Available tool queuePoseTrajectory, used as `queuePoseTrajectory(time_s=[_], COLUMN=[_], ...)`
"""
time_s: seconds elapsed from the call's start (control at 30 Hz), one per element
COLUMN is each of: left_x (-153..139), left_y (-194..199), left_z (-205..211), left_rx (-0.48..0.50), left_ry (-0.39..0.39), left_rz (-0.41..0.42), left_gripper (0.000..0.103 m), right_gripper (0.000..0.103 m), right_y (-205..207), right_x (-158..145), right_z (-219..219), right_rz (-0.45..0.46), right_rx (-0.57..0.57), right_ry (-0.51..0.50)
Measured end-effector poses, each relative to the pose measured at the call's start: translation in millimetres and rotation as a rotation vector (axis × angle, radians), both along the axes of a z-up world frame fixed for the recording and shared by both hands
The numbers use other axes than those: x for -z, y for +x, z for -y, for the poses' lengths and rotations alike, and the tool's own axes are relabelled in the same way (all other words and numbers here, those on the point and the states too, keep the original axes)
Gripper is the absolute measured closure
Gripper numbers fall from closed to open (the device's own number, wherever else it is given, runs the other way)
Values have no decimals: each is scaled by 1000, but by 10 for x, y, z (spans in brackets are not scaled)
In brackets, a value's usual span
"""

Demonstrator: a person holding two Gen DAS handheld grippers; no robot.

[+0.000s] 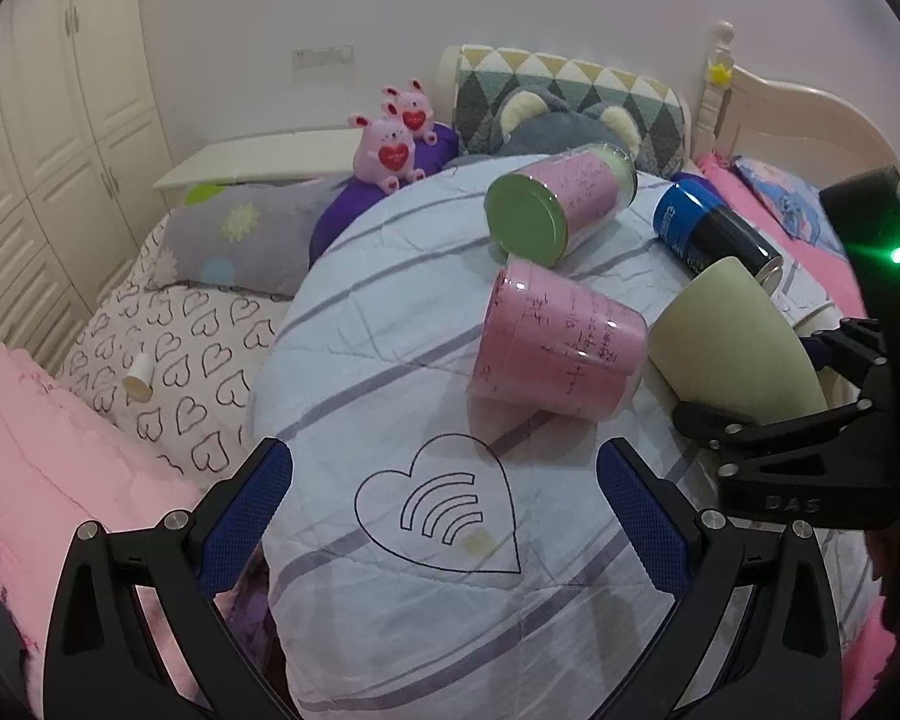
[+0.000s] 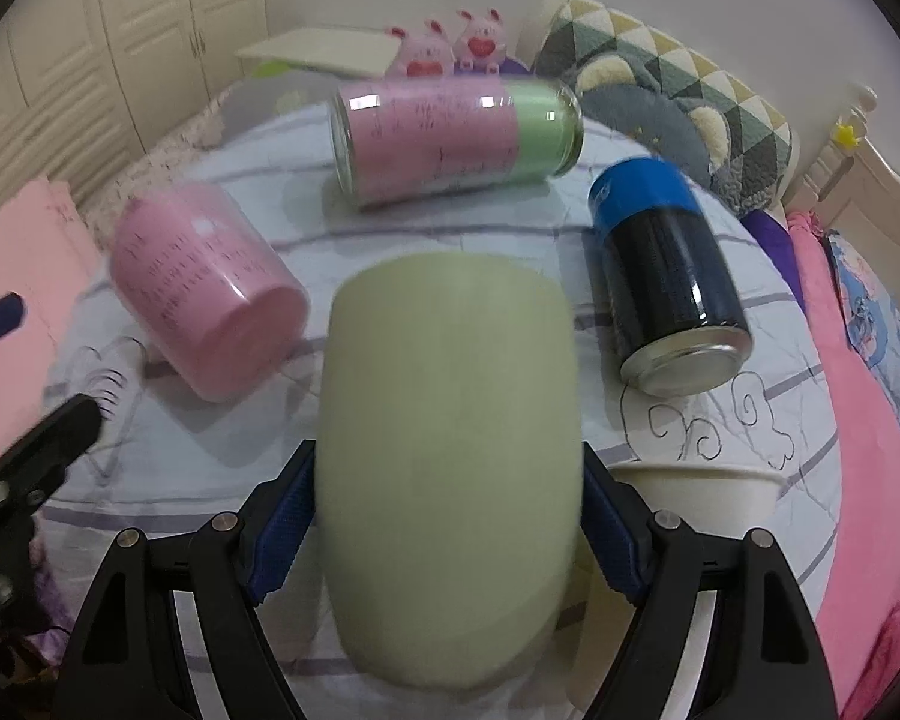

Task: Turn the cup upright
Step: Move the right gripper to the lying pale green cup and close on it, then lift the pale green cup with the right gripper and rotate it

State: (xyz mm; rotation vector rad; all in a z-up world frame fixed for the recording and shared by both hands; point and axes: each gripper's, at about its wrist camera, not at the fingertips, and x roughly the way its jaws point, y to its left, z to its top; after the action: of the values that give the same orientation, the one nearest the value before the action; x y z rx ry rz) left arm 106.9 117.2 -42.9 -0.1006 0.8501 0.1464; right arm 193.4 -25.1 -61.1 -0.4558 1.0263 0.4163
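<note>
- On the far left, my left gripper (image 1: 444, 516) hangs over the pale striped quilt (image 1: 390, 372) with its blue pads spread wide. It holds nothing.
- A bit to the right of it lies a pink see-through plastic cup (image 2: 207, 288) on its side. It is near my left gripper but not touching it.
- Behind that one, further back on the quilt, a tall pink and green jar with a green lid (image 1: 561, 204) also lies on its side.
- In the middle is the thing I care about, a smooth pale green cup (image 2: 450, 456). My right gripper (image 2: 450, 510) is squeezing it from both sides, one blue pad on each side of it.
- The pale green cup looks tipped over, not standing. I think its rounded closed end points toward my right wrist camera and its wider end points away, but I cannot see the opening, so I am not sure.
- To the right lies a blue and black drink can (image 2: 669, 276) on its side, just beside the green cup.
- Lower right, the rim of a white bowl (image 2: 708, 483) peeks out near my right pad.
- So the grab looks done. What is left, I think, is turning the cup so it stands up, putting it down on the soft quilt, and letting go.
</note>
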Motion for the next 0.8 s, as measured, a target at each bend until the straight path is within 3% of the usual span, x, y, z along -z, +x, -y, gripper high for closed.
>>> queuePoseTrajectory(time_s=[0.1,0.27,0.47,0.8], left_x=[1,-33,-75,-142], left_y=[-9,-71,-137,-203], left_z=[-16,-84,-166,-46], left_rx=[-2,-54,-91,-54], left_ry=[-8,-30,-38,-22], left_rz=[-7,9,14,23], left_gripper=[0,0,0,0], right_gripper=[22,25,25,25], right_y=[-28,-35,-132,-206], right_x=[25,-69,-86,-277], right_z=[-25,25,-3,65], right_rz=[10,-35,-60,-29], right_rx=[-5,32,27,33], right_ry=[-24,58,86,120])
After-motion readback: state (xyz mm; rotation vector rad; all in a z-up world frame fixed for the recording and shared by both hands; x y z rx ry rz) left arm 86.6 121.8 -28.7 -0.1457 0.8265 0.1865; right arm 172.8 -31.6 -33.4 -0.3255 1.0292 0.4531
